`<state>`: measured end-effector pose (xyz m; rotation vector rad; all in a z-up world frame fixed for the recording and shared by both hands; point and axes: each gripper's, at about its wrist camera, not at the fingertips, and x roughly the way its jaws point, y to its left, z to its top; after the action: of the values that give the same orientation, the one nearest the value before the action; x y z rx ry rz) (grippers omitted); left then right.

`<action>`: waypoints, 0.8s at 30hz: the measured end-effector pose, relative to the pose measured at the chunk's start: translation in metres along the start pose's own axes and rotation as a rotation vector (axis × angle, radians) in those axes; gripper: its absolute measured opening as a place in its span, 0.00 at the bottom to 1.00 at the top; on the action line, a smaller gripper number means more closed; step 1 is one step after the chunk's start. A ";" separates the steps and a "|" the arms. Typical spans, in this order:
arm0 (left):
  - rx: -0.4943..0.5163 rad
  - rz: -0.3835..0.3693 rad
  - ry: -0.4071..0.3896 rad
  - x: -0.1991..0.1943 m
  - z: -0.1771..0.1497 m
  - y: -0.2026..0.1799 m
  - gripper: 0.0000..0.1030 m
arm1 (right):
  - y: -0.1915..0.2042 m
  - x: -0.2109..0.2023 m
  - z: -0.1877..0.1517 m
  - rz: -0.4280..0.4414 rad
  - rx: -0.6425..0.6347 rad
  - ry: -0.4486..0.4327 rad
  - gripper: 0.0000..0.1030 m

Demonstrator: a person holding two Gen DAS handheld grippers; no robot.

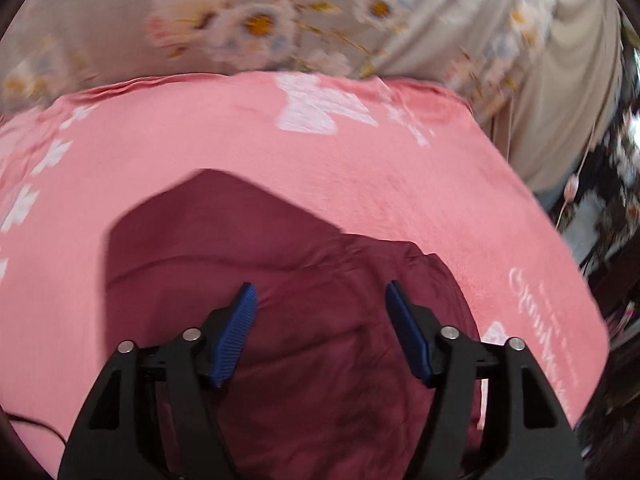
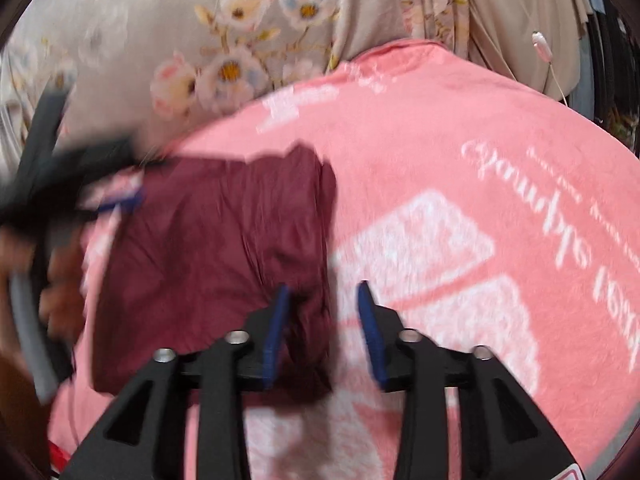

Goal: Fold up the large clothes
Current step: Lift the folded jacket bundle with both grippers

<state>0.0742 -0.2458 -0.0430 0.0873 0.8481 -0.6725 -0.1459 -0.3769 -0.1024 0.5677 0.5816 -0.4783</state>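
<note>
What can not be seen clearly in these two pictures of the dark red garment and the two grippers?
- Maroon garment: in the left wrist view its near part is covered by the left gripper.
- Left gripper in the right wrist view: motion blur hides its jaw state there.
- White writing on the pink blanket: blurred, unreadable.
- Right gripper: whether it touches the garment's right edge cannot be told.

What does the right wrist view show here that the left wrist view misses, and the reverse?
Only the right wrist view shows the left claw from outside, blurred at the maroon garment's left edge, with the hand holding it. Only the left wrist view shows the dark patterned clutter beyond the blanket's right edge. Both share the garment on the pink blanket, the floral fabric behind, and open claws.
</note>
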 end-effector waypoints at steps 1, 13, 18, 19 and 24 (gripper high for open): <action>-0.042 0.003 -0.002 -0.013 -0.004 0.017 0.70 | -0.001 0.001 0.006 0.013 0.013 -0.005 0.56; -0.413 -0.140 0.113 -0.016 -0.077 0.118 0.81 | -0.006 0.073 0.007 0.142 0.184 0.165 0.64; -0.408 -0.189 0.125 0.001 -0.082 0.111 0.87 | -0.011 0.086 -0.001 0.194 0.244 0.183 0.68; -0.406 -0.195 0.126 0.004 -0.083 0.110 0.88 | -0.010 0.086 -0.001 0.199 0.245 0.179 0.68; -0.403 -0.197 0.132 0.011 -0.084 0.106 0.89 | -0.003 0.096 -0.002 0.235 0.241 0.185 0.66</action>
<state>0.0853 -0.1393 -0.1269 -0.3219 1.1150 -0.6724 -0.0775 -0.4030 -0.1649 0.9061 0.6276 -0.2759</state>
